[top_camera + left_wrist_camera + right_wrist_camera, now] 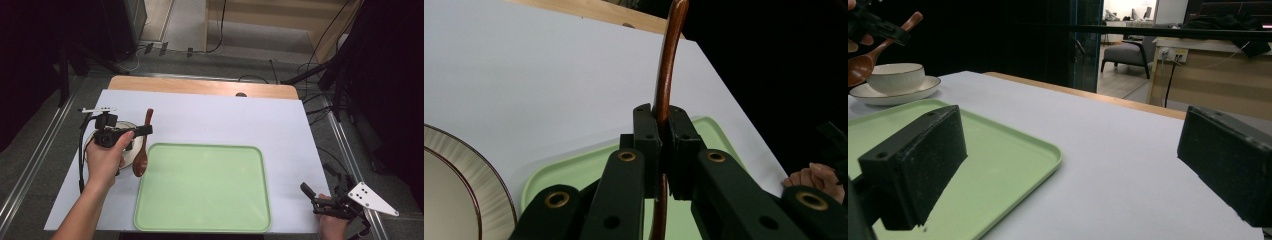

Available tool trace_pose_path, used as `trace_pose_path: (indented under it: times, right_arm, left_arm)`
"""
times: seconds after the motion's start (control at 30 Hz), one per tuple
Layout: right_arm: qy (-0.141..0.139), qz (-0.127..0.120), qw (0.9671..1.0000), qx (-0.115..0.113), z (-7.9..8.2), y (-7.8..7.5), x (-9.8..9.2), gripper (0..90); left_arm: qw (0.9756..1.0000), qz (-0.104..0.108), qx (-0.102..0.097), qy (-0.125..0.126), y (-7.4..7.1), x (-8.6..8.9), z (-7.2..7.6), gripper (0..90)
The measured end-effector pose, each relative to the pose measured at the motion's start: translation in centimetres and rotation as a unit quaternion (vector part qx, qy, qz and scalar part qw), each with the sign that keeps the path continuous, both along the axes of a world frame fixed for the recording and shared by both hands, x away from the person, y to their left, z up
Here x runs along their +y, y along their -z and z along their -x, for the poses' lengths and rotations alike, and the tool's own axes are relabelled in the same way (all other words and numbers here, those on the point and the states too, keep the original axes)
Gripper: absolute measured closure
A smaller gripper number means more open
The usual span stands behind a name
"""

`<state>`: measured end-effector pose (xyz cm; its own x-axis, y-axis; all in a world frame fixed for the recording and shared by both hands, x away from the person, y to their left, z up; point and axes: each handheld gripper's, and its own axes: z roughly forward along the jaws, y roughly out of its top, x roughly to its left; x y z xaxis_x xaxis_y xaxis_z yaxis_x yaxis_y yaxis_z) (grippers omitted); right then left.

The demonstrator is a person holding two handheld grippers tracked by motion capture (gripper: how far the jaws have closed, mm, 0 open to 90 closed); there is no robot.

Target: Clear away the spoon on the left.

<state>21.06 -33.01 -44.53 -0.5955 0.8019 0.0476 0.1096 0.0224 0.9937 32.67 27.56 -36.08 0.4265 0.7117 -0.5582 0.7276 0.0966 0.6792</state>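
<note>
Left gripper (146, 130) clamped tight on the handle of a brown wooden spoon (143, 145), bowl end hanging down at 6 o'clock, just off the green tray's (202, 222) left edge, around 9 o'clock of it. White bowl on a saucer (895, 87) sitting right behind, partly under the hand. Right gripper (312, 197) parked at the table's 5 o'clock corner, jaws spread wide, nothing between them.

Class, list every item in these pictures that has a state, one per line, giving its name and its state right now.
Left gripper: shut on the spoon's handle.
Spoon: brown, held clear of the table, bowl end down.
Right gripper: open, nothing between its jaws.
Tray: green, flat on the table, empty.
Cup: upright on its saucer.
Saucer: flat beside the tray.
</note>
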Motion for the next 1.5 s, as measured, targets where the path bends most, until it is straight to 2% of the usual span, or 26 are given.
trace_pose_path:
  times: [0.23,0.37,0.7,0.9,0.97,1.1,1.33,1.37,1.43,1.5]
  right_arm:
    - [0.0,0.0,1.0,0.001,0.0,0.0,0.0,0.0]
    - [0.0,0.0,1.0,0.0,0.0,0.0,0.0,0.0]
    - [0.0,0.001,1.0,0.0,0.0,0.0,0.0,0.0]
    - [0.0,0.001,1.0,0.0,0.0,0.0,0.0,0.0]
    - [0.0,0.001,1.0,0.0,0.0,0.0,0.0,0.0]
    - [-0.001,0.002,1.0,0.0,0.0,0.0,0.0,0.0]
    - [0.0,0.006,1.0,0.0,0.0,0.0,0.1,0.0]
    - [0.001,0.006,1.0,0.0,0.0,0.0,0.2,0.0]
    - [0.0,0.007,1.0,0.0,0.0,0.0,0.2,0.0]
    - [0.0,0.007,1.0,0.001,0.0,0.0,0.2,0.0]
  left_arm:
    - [1.0,-0.002,0.002,0.006,0.8,-0.9,0.7,85.6]
    - [0.9998,0.016,0.01,0.008,1.8,-1.3,1.1,85.6]
    - [0.9989,0.033,0.028,0.018,4.2,-2.4,2.0,85.6]
    - [0.9986,0.038,0.036,0.012,5.5,-2.8,2.1,85.5]
    - [0.9984,0.035,0.044,0.011,6.4,-2.9,2.2,85.5]
    - [0.9971,0.045,0.059,0.015,7.7,-3.1,2.2,85.5]
    - [0.9957,0.056,0.072,0.018,8.9,-3.3,2.1,85.4]
    - [0.9956,0.057,0.073,0.011,9.1,-3.3,2.1,84.8]
    - [0.9954,0.061,0.072,0.014,9.3,-3.2,2.0,84.1]
    - [0.9955,0.059,0.073,0.013,9.5,-3.2,2.0,77.6]
